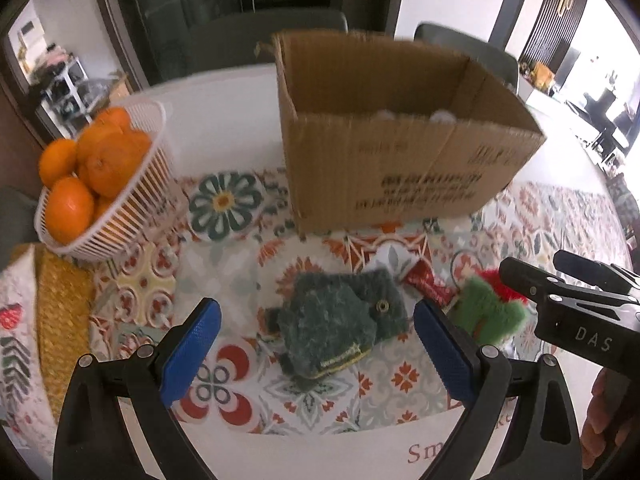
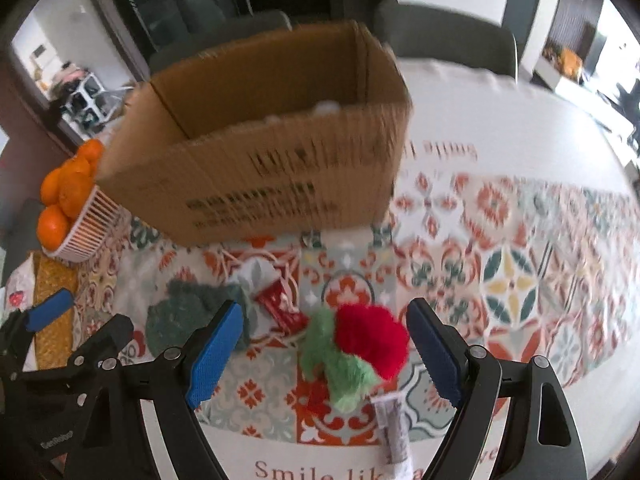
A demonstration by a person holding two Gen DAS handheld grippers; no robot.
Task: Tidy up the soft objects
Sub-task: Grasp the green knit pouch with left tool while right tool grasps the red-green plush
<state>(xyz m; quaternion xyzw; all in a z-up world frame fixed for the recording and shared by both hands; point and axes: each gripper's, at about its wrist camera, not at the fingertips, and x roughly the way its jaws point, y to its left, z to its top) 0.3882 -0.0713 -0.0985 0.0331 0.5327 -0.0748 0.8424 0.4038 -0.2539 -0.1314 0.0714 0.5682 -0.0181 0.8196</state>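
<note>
A dark green knitted soft item lies on the patterned tablecloth between the open jaws of my left gripper; it also shows in the right wrist view. A red and green plush toy with a white tag lies between the open jaws of my right gripper; its green part shows in the left wrist view. A small red and white soft piece lies between the two. An open cardboard box stands behind, with white soft things inside.
A white basket of oranges stands at the left, seen too in the right wrist view. A yellow woven mat lies at the left edge. Grey chairs stand behind the table.
</note>
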